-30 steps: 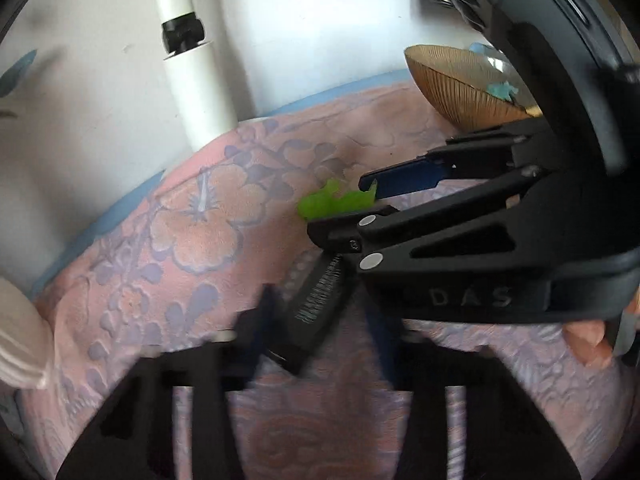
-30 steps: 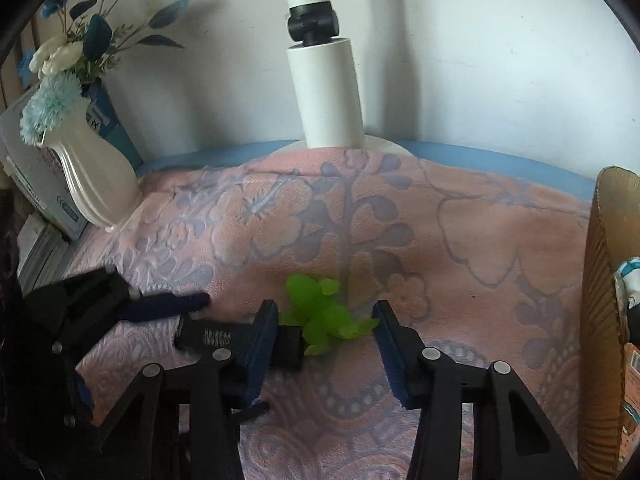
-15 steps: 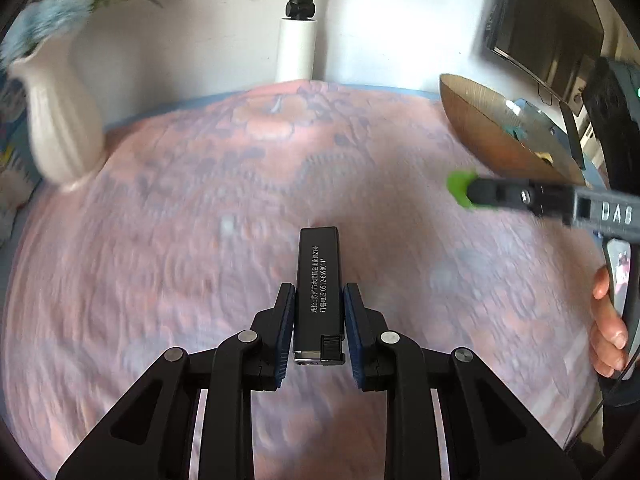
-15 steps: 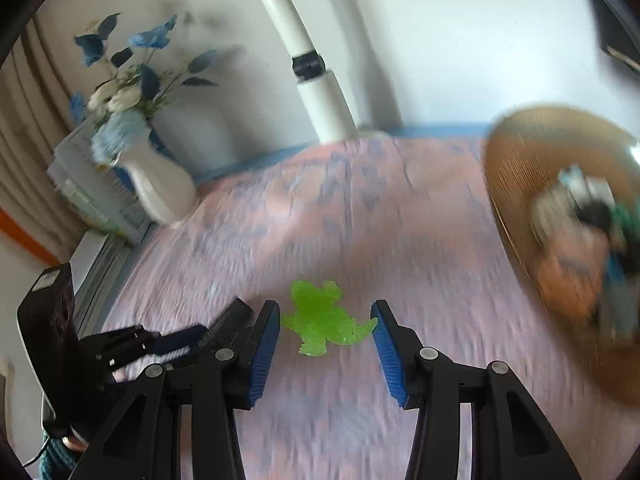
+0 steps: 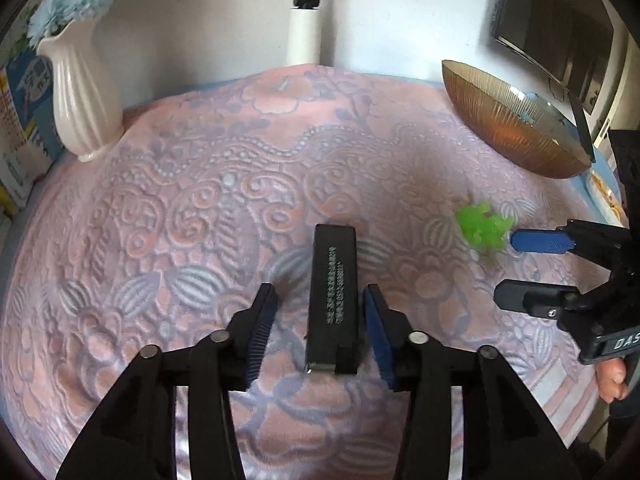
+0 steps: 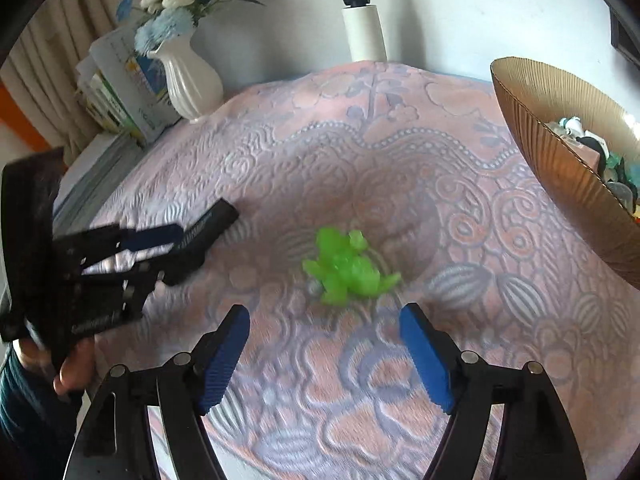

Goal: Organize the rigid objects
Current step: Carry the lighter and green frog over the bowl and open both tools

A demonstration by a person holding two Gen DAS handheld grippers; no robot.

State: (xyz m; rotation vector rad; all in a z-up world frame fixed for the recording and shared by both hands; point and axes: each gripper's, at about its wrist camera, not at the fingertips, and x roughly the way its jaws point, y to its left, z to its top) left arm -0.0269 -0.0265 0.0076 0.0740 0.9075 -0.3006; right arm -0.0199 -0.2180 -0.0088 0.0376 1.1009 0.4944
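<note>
A black rectangular lighter (image 5: 333, 296) lies on the pink patterned cloth between the open fingers of my left gripper (image 5: 320, 332), not gripped. It also shows in the right wrist view (image 6: 200, 236) beside the left gripper (image 6: 144, 248). A green toy frog (image 6: 346, 268) lies on the cloth just beyond my open right gripper (image 6: 324, 356). In the left wrist view the frog (image 5: 484, 228) sits at the tips of the right gripper (image 5: 520, 264). A brown ribbed bowl (image 6: 560, 152) holding several small items stands at the right.
A white ribbed vase (image 5: 82, 96) with blue flowers stands at the back left, with books (image 6: 120, 96) behind it. A white pole (image 5: 306, 16) rises at the back centre. The bowl (image 5: 508, 120) sits at the table's right edge. A dark screen (image 5: 560, 28) hangs behind it.
Both grippers have opened and lowered to the cloth. The left one has let go of the lighter and the right one has let go of the frog, which now lie on the cloth.
</note>
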